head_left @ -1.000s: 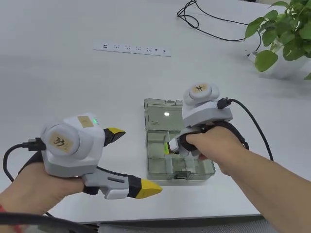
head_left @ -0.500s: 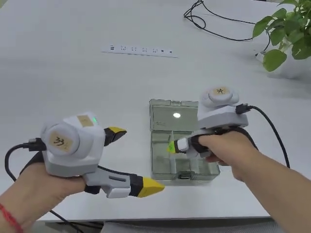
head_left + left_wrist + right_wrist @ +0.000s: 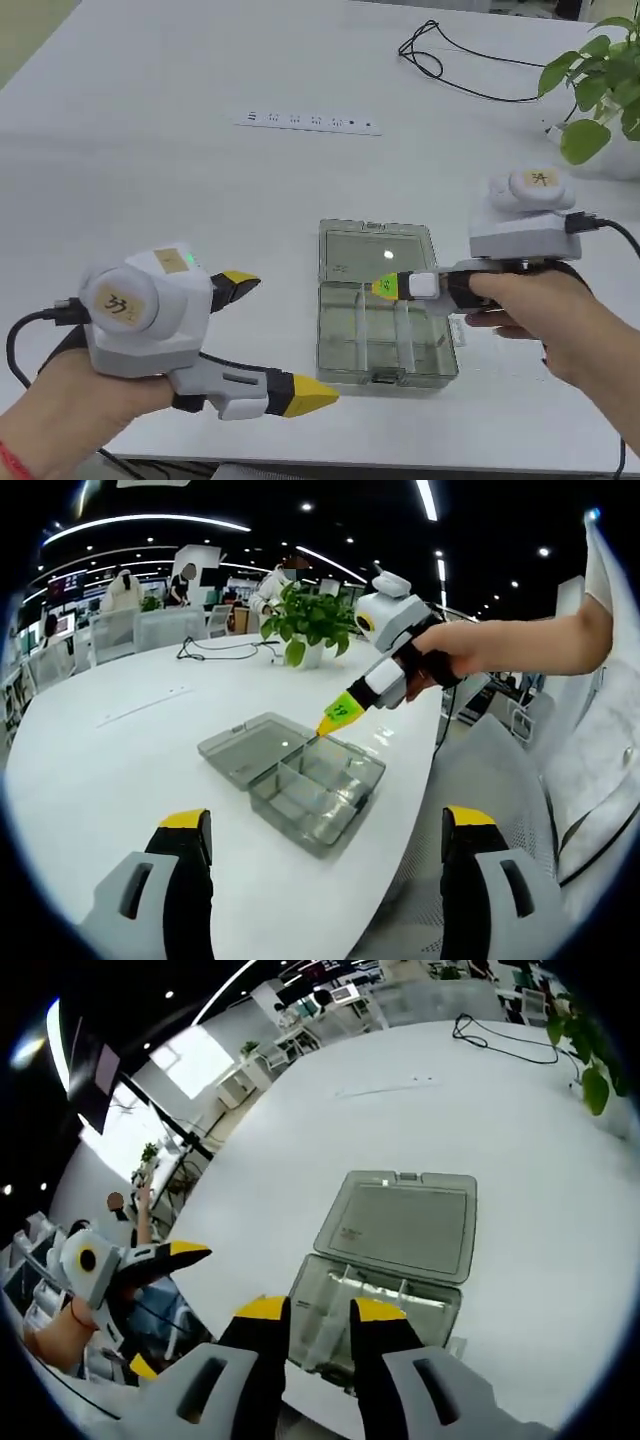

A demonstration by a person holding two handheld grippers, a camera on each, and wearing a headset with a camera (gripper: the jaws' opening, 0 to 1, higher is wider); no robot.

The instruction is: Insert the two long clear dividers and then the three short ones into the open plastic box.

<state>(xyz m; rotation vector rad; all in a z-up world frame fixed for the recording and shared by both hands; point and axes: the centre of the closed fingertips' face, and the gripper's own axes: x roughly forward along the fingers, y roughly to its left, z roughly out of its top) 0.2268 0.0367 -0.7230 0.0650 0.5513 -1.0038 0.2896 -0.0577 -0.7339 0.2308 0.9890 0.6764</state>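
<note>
The grey-clear plastic box [image 3: 340,368] lies open on the white table, its lid [image 3: 375,250] folded flat on the far side. Clear dividers [image 3: 404,335] stand inside and split it into compartments. My right gripper [image 3: 383,288] hovers over the box's far right part, jaws nearly together and nothing visible between them. In its own view the right gripper [image 3: 320,1310] points down at the box [image 3: 375,1305]. My left gripper [image 3: 275,340] is open, left of the box and holding nothing. The left gripper view shows the left gripper [image 3: 327,818] facing the box [image 3: 315,785] and the right gripper [image 3: 338,713].
A white power strip [image 3: 305,121] lies at the back of the table. A black cable [image 3: 450,65] loops at the far right beside a potted plant [image 3: 600,80]. The table's front edge runs just below the box. People sit in the far background.
My right gripper has lifted out of the box and drawn back to the right. The left gripper has held its place and stays open. The head camera has shifted.
</note>
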